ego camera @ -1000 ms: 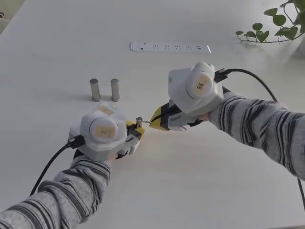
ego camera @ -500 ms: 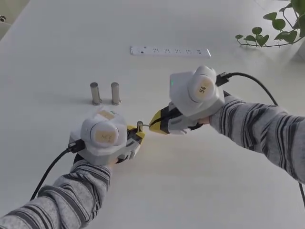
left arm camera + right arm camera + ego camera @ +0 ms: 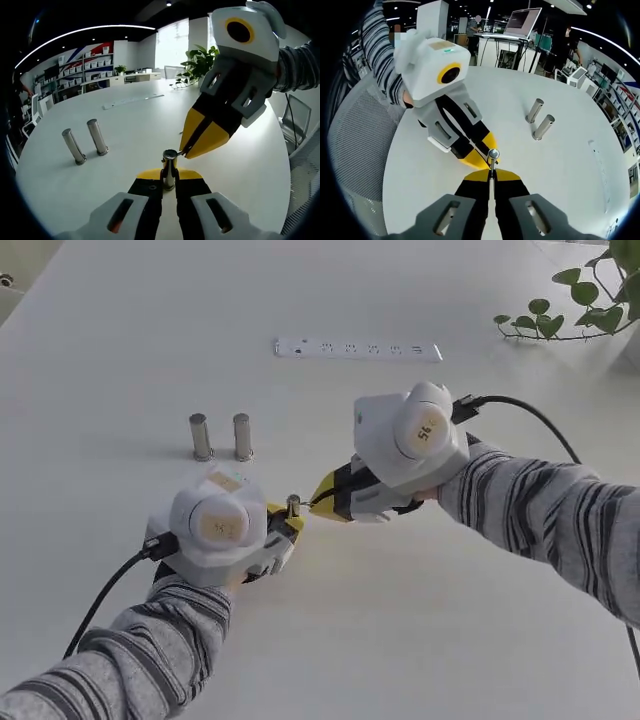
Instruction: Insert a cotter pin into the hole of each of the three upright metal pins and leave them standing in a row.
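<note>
While the left gripper [image 3: 287,523] is clenching one metal pin [image 3: 293,504] upright near the middle of the white table [image 3: 420,620], the right gripper [image 3: 322,498] is pinching a thin cotter pin [image 3: 491,166] and touching it to that pin's top. Bare tabletop is lying open on every side of both grippers, and the table's edge is showing far off at the left corner. Behind the left gripper, apart from it, two other pins [image 3: 201,434] [image 3: 243,435] are standing side by side. I am counting three metal pins, one cotter pin, one power strip [image 3: 357,345] and one plant [image 3: 590,290].
</note>
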Demonstrator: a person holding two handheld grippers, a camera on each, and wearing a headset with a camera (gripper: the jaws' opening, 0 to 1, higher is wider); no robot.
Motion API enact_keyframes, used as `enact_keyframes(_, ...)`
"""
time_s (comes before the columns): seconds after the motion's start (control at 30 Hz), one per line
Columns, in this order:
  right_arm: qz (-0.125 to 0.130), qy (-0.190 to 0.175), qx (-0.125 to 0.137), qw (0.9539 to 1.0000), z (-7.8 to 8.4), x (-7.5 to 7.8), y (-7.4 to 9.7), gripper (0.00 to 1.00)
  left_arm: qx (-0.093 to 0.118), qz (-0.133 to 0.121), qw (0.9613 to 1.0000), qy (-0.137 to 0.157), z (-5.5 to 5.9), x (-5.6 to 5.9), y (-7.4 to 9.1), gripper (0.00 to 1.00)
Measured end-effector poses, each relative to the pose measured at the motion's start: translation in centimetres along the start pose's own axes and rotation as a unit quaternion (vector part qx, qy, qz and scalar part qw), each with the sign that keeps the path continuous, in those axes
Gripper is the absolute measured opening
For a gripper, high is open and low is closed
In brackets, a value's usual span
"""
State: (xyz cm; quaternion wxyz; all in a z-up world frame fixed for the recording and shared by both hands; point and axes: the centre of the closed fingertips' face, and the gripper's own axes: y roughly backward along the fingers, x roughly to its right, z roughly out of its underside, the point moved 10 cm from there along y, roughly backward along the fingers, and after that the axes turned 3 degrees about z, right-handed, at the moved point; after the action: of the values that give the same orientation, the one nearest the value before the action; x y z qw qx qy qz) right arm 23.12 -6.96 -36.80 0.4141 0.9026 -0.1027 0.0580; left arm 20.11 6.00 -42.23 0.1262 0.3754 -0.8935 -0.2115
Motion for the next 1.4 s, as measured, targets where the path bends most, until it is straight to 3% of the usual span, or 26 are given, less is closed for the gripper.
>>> enact_keyframes(0.37,0.007,0.004,-0.008,0.9999,-0.1,0.0,-0.5,0.0,0.001,-0.003,1.0,-0.001,0.0,0.1,-0.1,0.05)
enact_keyframes(0.43,0.012,0.002,-0.015,0.9998,0.1,0.1,-0.5,0.07,0.001,-0.003,1.0,0.001,0.0,0.1,-0.1,0.05)
enact_keyframes(0.77,0.015,-0.038,0.003,0.9991,1.0,0.2,0.4,0.01,0.003,-0.006,1.0,0.004,0.1,0.1,-0.1,0.05)
enact_keyframes(1.4,0.015,-0.04,0.018,0.9989,0.0,0.2,0.0,0.0,0.006,-0.016,0.9997,0.015,0.1,0.3,-0.2,0.05)
